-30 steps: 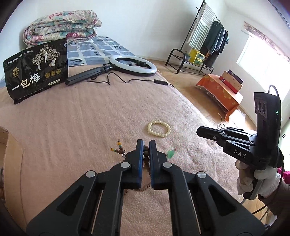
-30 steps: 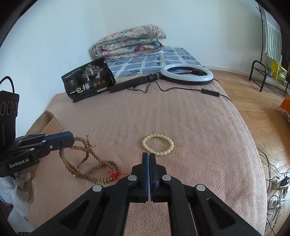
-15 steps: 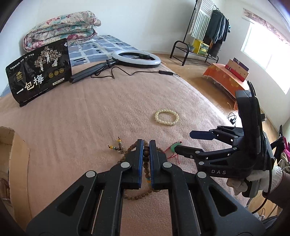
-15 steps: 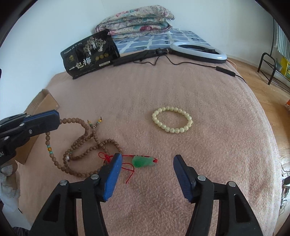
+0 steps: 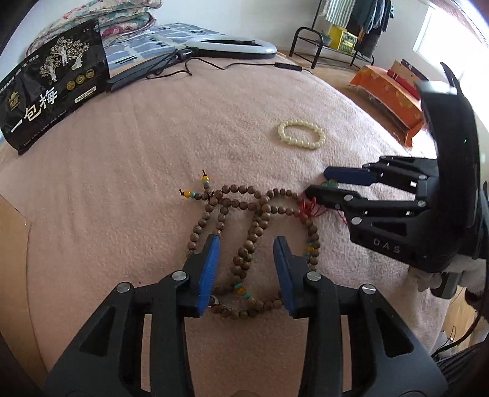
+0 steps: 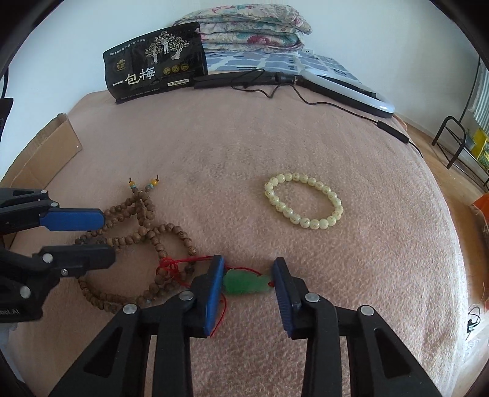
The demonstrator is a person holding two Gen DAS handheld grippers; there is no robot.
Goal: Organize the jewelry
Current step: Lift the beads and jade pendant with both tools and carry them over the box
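A long string of brown wooden beads (image 5: 253,223) lies looped on the pink blanket; it also shows in the right wrist view (image 6: 143,220). My left gripper (image 5: 246,253) is open, low over its loops, with strands between the fingers. A green jade pendant (image 6: 244,282) on red cord lies beside the beads. My right gripper (image 6: 247,279) is open with the pendant between its fingers. A cream bead bracelet (image 6: 302,200) lies apart to the right, and shows in the left wrist view (image 5: 301,134).
A black snack bag (image 6: 156,61) stands at the back of the bed, next to a ring light (image 6: 345,88) with its cable. A folded quilt (image 6: 244,24) lies behind. A cardboard box (image 6: 45,149) sits at the left edge.
My left gripper has opened and let the brown beads down on the blanket. My right gripper, which opened half a second ago, has come down around the green pendant.
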